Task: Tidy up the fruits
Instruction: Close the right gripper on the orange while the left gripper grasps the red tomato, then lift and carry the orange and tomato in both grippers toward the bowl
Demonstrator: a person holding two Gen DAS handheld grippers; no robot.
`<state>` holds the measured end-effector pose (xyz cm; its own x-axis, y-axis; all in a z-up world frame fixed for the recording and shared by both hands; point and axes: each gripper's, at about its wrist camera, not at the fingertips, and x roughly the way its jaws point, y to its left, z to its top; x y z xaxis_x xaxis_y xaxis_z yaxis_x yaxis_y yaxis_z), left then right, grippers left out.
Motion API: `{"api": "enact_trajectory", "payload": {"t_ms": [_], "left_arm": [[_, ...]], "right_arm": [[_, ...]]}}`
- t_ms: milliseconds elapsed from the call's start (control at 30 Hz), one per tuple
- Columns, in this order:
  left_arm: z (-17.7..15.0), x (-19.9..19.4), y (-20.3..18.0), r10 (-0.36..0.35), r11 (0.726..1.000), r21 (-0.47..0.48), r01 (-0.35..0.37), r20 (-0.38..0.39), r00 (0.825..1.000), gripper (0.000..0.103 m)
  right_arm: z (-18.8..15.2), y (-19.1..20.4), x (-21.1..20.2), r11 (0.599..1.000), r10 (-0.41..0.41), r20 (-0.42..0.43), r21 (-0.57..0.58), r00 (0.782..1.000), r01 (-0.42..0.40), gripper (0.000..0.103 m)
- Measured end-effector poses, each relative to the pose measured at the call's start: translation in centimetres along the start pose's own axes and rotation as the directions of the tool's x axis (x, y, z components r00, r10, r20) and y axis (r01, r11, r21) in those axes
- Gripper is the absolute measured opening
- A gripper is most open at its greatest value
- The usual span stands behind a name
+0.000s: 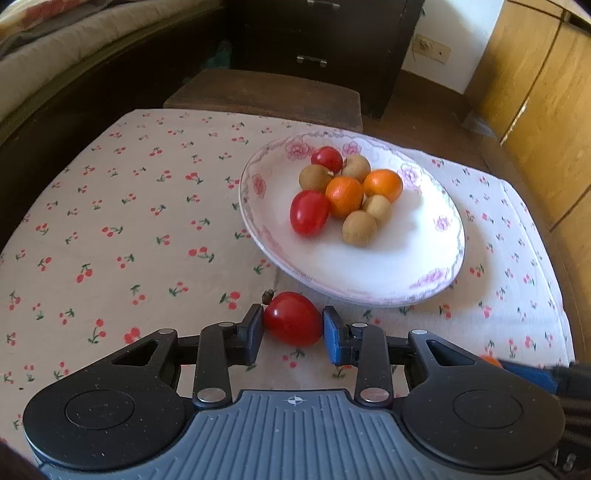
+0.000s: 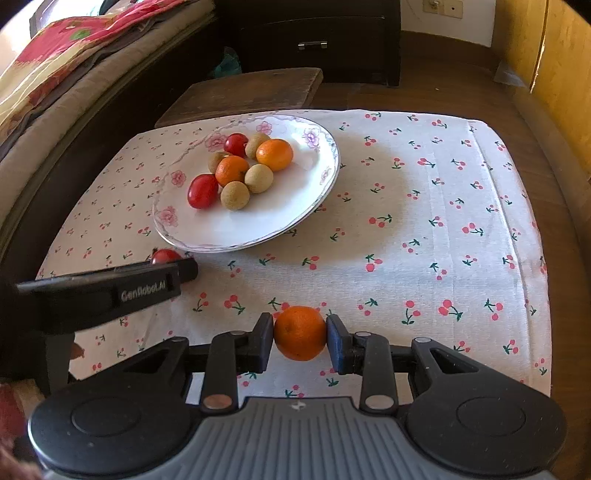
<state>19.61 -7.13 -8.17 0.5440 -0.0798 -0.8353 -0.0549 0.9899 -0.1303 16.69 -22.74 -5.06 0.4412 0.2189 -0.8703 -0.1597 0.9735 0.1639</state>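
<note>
Left wrist view: red tomato (image 1: 292, 318) sits low centre of frame, on the cherry-print tablecloth (image 1: 110, 229), just below the near rim of the plate (image 1: 406, 266). Left gripper (image 1: 293, 334) brackets it; both pads contact its sides, so the jaws are pinching the tomato. Small dark stem bit (image 1: 267, 295) lies at its upper left.

Right wrist view: orange (image 2: 300, 332) at lower centre, squeezed between the pads of the right gripper (image 2: 300, 341). Cannot tell whether it touches the cloth or is held just above it.

Plate: white with pink and purple floral border, centre-right in the left view, upper left in the right view. On it, clustered toward the far half: two tomatoes, two oranges, four small brown round fruits, touching one another. The near half of the plate is bare white.

Room to move: in the right view the cloth to the right of the plate (image 2: 321, 173) is open out to the table's right edge (image 2: 532, 236), with only print on it. In the left view the cloth at frame left is likewise bare to its edge. The left gripper's body crosses the left side of the right view as a dark bar, with the tomato (image 2: 165, 255) showing just above it, near the plate's near rim.

Beyond the far table edge: a dark wooden stool (image 1: 266, 92), a dark drawer cabinet (image 1: 317, 33), bedding (image 2: 74, 55) at upper left, and a yellow wood panel (image 1: 535, 92) at right.
</note>
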Motion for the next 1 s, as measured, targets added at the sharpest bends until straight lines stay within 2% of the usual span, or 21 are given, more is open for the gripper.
{"api": "enact_trajectory", "payload": {"t_ms": [500, 733, 900, 1000], "left_arm": [[-4.1, -3.9, 1.9, -0.028, 0.997, 0.07, 0.033, -0.065, 0.997, 0.042], [-7.1, -5.8, 1.3, -0.039, 0.992, 0.116, 0.049, -0.085, 0.996, 0.042], [-8.3, -6.5, 0.8, -0.02, 0.989, 0.146, 0.033, -0.088, 0.996, 0.042], [-8.5, -6.7, 1.2, -0.011, 0.992, 0.127, 0.023, -0.094, 0.996, 0.044]], "right_arm": [[-2.0, 2.1, -1.8, 0.999, 0.005, -0.01, -0.044, 1.0, -0.005, 0.032], [-4.7, 3.4, -2.2, 0.998, 0.007, -0.041, -0.062, 0.999, -0.01, 0.033], [-6.2, 4.0, -2.2, 0.997, -0.002, -0.059, -0.078, 0.998, -0.003, 0.033], [-6.8, 4.4, -1.9, 0.996, -0.014, -0.073, -0.094, 0.997, 0.007, 0.033]]}}
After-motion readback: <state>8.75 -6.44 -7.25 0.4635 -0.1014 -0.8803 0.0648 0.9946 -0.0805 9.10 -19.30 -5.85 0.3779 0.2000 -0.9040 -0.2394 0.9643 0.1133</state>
